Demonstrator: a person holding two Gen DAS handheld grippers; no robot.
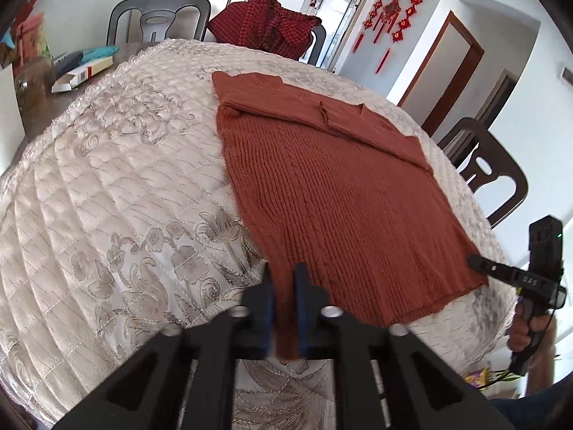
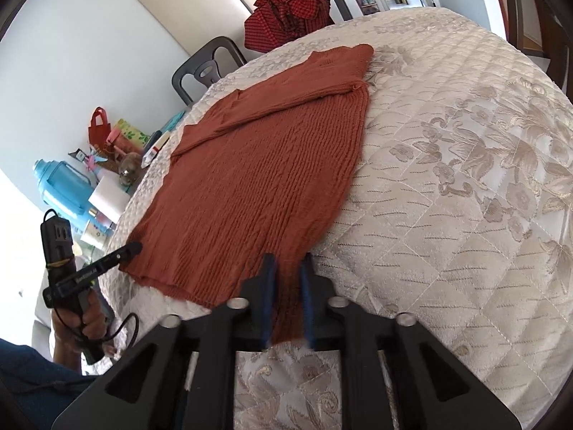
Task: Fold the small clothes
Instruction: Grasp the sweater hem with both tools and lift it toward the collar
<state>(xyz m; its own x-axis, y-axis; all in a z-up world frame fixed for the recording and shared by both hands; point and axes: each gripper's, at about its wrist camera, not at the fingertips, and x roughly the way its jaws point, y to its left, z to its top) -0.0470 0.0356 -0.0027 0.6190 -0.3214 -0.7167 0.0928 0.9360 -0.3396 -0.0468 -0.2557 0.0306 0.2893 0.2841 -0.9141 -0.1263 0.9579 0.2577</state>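
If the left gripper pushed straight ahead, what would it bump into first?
Probably the rust knit sweater. The left gripper is already shut on its near hem, pointing down at the quilted table cover, so it would likely press the knit into that.

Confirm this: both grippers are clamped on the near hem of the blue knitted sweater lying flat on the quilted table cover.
Not quite: the sweater is rust-red, not blue, as both wrist views show. The rest holds: the left gripper and the right gripper are each clamped on its near hem, and it lies flat on the quilted table cover.
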